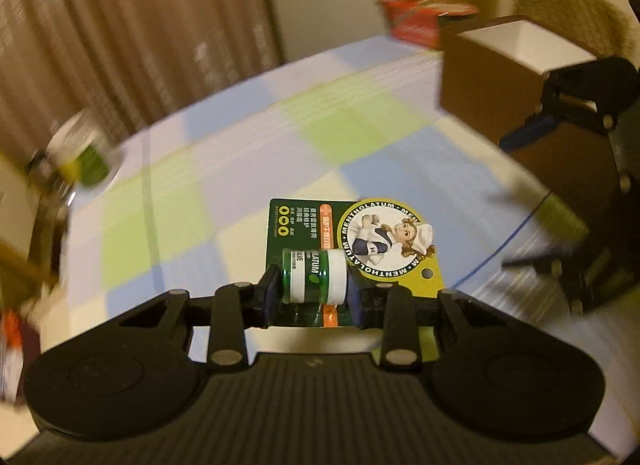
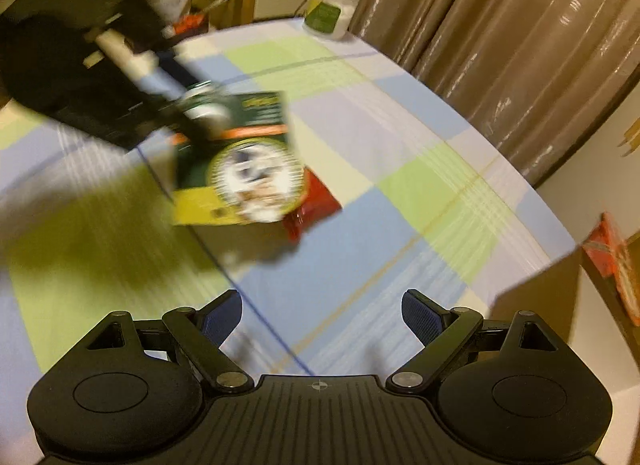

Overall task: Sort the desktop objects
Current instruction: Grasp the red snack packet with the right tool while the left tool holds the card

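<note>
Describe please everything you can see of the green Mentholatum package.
The Mentholatum package is a flat dark green card with a yellow lower part, an orange stripe and a round badge showing a cartoon nurse. A small green and white jar with a white lid sits on its front under clear plastic. The left tool is shut on the jar's two ends and holds the package above the checked tablecloth.

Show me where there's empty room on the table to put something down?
The checked cloth is bare between the red packet, the jar and the curtain. It is crowded near the cardboard box, where both grippers meet.
</note>
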Available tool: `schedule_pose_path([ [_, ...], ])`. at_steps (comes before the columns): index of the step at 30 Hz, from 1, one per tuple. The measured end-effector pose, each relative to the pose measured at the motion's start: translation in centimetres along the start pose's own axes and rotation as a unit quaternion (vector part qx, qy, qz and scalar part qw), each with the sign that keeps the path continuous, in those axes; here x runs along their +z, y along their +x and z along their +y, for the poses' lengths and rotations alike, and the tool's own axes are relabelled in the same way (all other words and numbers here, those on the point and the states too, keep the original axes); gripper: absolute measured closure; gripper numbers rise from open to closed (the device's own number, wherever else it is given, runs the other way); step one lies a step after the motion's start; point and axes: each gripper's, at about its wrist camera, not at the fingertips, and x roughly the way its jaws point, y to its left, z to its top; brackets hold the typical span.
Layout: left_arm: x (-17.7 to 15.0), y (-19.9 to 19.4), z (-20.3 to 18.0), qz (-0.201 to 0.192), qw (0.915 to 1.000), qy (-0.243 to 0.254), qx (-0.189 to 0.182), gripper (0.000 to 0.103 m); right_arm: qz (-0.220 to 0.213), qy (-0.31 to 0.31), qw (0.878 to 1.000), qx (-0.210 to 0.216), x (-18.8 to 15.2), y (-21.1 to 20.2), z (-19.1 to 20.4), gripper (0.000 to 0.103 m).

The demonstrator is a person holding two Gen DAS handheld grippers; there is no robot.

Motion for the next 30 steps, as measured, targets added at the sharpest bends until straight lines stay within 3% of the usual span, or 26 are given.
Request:
schedule_pose_path([
  [4, -2.5, -0.5, 1.5, 0.028, 0.9991, -0.027, 0.017, 0.073, -0.002, 0.013, 1.000, 0.021, 1.7, 2.1, -0.3, 0.013],
  [7, -3.7, -0.5, 1.9, 0.038, 0.9982, -0.042, 0.023, 0.073, -0.001, 0.083, 0.996, 0.041, 2.7, 3.6, -2.0, 0.014],
  [12, -5.3, -0.6, 2.5, 0.045, 0.9964, -0.068, 0.024, 0.073, 0.004, 0.224, 0.973, 0.059, 4.1, 5.8, -4.5, 0.014],
  [17, -6.4, -0.6, 2.6, 0.048, 0.9953, -0.082, 0.019, 0.073, 0.018, 0.281, 0.957, 0.066, 4.8, 8.0, -5.2, 0.016],
  [18, -6.5, -0.5, 2.6, 0.048, 0.9953, -0.083, 0.017, 0.073, 0.020, 0.285, 0.956, 0.067, 4.8, 8.3, -5.2, 0.028],
  [19, -6.5, -0.4, 2.7, 0.048, 0.9952, -0.084, 0.016, 0.073, 0.023, 0.293, 0.953, 0.071, 4.7, 8.5, -5.3, 0.034],
  [23, -6.7, -0.2, 2.7, 0.049, 0.9949, -0.087, 0.011, 0.073, 0.021, 0.295, 0.954, 0.056, 4.8, 8.6, -5.2, 0.034],
  [25, -6.8, -0.1, 2.7, 0.050, 0.9949, -0.088, 0.009, 0.073, 0.021, 0.287, 0.957, 0.049, 4.7, 8.5, -4.9, 0.049],
  [30, -6.9, 0.0, 2.7, 0.049, 0.9948, -0.089, 0.004, 0.073, 0.032, 0.263, 0.963, 0.042, 4.8, 8.5, -4.5, 0.067],
])
